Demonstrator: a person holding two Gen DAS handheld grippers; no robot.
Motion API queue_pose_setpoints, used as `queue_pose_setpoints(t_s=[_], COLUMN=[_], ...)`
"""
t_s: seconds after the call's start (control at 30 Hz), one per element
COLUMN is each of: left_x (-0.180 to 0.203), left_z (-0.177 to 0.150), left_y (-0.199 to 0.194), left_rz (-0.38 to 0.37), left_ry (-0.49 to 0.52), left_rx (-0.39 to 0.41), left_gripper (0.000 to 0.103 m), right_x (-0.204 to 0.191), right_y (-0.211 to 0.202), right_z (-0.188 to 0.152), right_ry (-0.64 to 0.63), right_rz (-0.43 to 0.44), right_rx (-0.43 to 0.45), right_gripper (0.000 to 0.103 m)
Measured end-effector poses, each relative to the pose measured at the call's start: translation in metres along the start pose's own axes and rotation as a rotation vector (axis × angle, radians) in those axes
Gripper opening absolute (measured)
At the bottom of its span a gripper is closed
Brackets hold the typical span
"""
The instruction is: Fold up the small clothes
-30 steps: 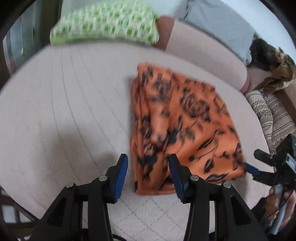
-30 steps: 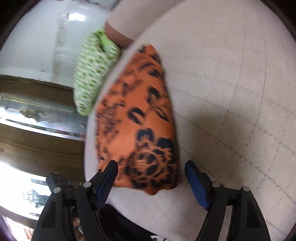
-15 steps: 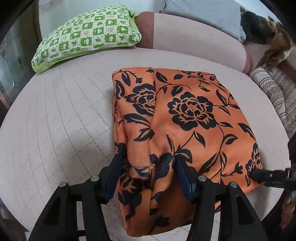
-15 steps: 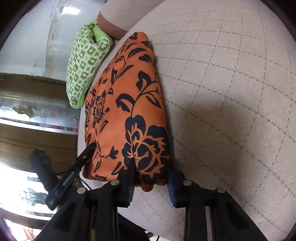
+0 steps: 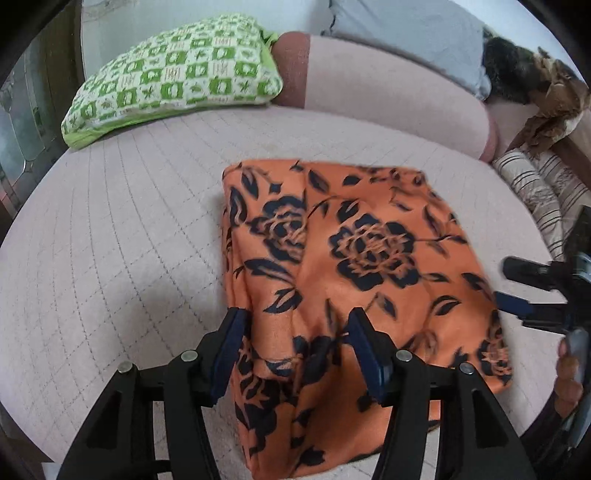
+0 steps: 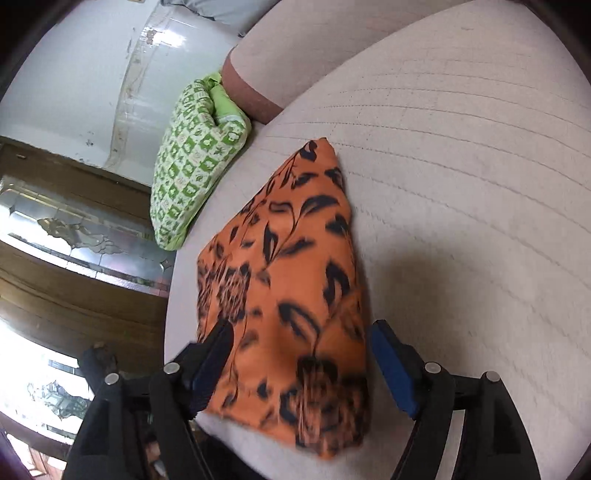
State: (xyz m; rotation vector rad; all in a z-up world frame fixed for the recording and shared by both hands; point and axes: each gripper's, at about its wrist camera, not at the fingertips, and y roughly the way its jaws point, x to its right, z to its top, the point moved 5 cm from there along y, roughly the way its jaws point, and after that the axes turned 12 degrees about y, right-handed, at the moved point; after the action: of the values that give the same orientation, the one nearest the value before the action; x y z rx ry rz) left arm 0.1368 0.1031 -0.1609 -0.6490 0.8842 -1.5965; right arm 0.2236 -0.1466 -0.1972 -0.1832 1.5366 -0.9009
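Observation:
An orange cloth with black flowers [image 5: 351,266] lies folded into a rough rectangle on the pale quilted mattress [image 5: 110,240]. My left gripper [image 5: 295,354] is open, its blue pads straddling the cloth's near edge without pinching it. My right gripper [image 6: 301,363] is open and wide, its pads on either side of the cloth's near corner [image 6: 295,332]. The right gripper also shows in the left wrist view [image 5: 532,295] at the cloth's right edge.
A green-and-white patterned pillow [image 5: 173,85] lies at the mattress's far left. A pink bolster [image 5: 388,96] and a grey pillow [image 5: 406,33] line the back. Striped bedding [image 5: 535,192] lies at the right. A wooden glazed door [image 6: 74,240] stands beyond the bed's edge.
Both grippers were closed on the cloth's near edge half a second ago. Both have opened and pulled back a little, leaving the cloth lying flat.

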Motion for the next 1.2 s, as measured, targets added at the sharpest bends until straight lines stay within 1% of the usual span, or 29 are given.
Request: queue_pose_setpoints(t_s=[0.03,0.07,0.1,0.17,0.23,0.27,0.3,0.37,0.4,0.47,0.5,0.53,0.57,0.63,0.67,0.7,0.73,0.77,0.8,0.83,0.87,0.93,0.97,1.0,1.03,1.07,1.1,1.17,1.2], left_x=[-0.001,-0.003,-0.004,-0.006,-0.011,-0.013,-0.015,-0.017,-0.018,-0.02,-0.025,-0.03,-0.032,-0.038,-0.042,-0.049,-0.058,-0.063,-0.069,-0.071,-0.071,-0.062,-0.056,-0.051,-0.046,-0.042,-0.041,-0.035,-0.032], left_z=[-0.001,-0.004,-0.004,-0.003,0.002,0.007,0.012,0.02,0.021,0.013,0.007,0.005,0.004,0.005,0.006,0.007,0.007,0.007,0.005,0.004,0.003,-0.007,-0.01,-0.009,-0.007,-0.006,-0.004,0.003,0.007], left_y=[0.004,0.008,0.007,0.003,-0.003,-0.008,-0.011,-0.007,0.005,0.034,0.049,0.051,0.047,0.032,0.023,0.01,-0.003,-0.007,-0.006,-0.001,0.008,0.032,0.041,0.04,0.038,0.039,0.039,0.035,0.028], left_rz=[0.002,-0.012,-0.016,-0.021,-0.024,-0.033,-0.038,-0.044,-0.057,-0.076,-0.089,-0.113,-0.134,-0.174,-0.183,-0.186,-0.202,-0.216,-0.253,-0.283,-0.318,-0.375,-0.364,-0.346,-0.332,-0.352,-0.367,-0.357,-0.375], left_ry=[-0.006,-0.015,-0.018,-0.016,-0.029,-0.038,-0.045,-0.051,-0.055,-0.073,-0.107,-0.142,-0.169,-0.218,-0.239,-0.261,-0.291,-0.314,-0.357,-0.379,-0.39,-0.396,-0.38,-0.351,-0.317,-0.311,-0.32,-0.284,-0.294], left_rx=[-0.01,-0.02,-0.017,-0.007,0.016,0.042,0.063,0.071,0.048,-0.03,-0.048,-0.035,-0.027,-0.015,0.012,0.06,0.112,0.126,0.131,0.118,0.088,-0.007,-0.022,-0.002,0.003,-0.016,-0.019,-0.012,0.005], left_gripper=[0.059,0.059,0.059,0.059,0.059,0.059,0.061,0.062,0.062,0.063,0.066,0.066,0.066,0.065,0.065,0.065,0.067,0.069,0.074,0.074,0.074,0.073,0.073,0.072,0.046,0.038,0.034,0.03,0.029], right_x=[0.006,0.014,0.015,0.006,-0.005,-0.009,-0.012,-0.017,-0.017,-0.016,-0.015,-0.008,-0.001,-0.003,-0.005,-0.007,-0.005,-0.003,-0.004,-0.004,-0.005,-0.005,-0.004,-0.005,-0.008,-0.012,-0.017,-0.025,-0.032], right_y=[0.02,0.03,0.029,0.023,0.015,0.012,0.007,0.001,0.003,0.018,0.034,0.049,0.052,0.042,0.038,0.032,0.028,0.023,0.017,0.016,0.016,0.028,0.04,0.05,0.052,0.051,0.046,0.036,0.031], right_z=[0.003,0.002,0.001,-0.002,-0.001,0.002,0.007,0.021,0.028,0.037,0.037,0.034,0.033,0.031,0.029,0.026,0.024,0.02,0.018,0.019,0.019,0.016,0.014,0.009,0.007,0.005,0.006,0.006,0.006], right_ry=[0.036,0.059,0.07,0.032,-0.003,-0.006,-0.008,-0.01,0.006,0.019,-0.005,-0.004,0.031,0.021,0.003,-0.009,-0.006,-0.007,-0.017,-0.028,-0.035,-0.009,-0.017,-0.049,-0.084,-0.103,-0.112,-0.136,-0.161], right_rz=[-0.052,-0.029,-0.012,-0.025,-0.021,-0.026,-0.011,0.006,0.004,0.013,0.006,-0.022,-0.011,0.027,0.028,0.009,0.017,0.034,0.04,0.034,0.027,0.023,0.006,-0.034,-0.064,-0.074,-0.069,-0.059,-0.06], right_rx=[-0.035,-0.065,-0.06,-0.039,-0.024,-0.014,0.01,0.071,0.089,0.06,0.005,-0.044,-0.041,-0.006,0.011,0.027,0.025,0.025,0.041,0.054,0.056,-0.004,-0.058,-0.084,-0.075,-0.077,-0.075,-0.069,-0.065], right_gripper=[0.072,0.044,0.041,0.041,0.046,0.057,0.073,0.084,0.084,0.084,0.068,0.041,0.036,0.036,0.04,0.051,0.061,0.078,0.08,0.08,0.08,0.079,0.079,0.076,0.065,0.054,0.042,0.036,0.036])
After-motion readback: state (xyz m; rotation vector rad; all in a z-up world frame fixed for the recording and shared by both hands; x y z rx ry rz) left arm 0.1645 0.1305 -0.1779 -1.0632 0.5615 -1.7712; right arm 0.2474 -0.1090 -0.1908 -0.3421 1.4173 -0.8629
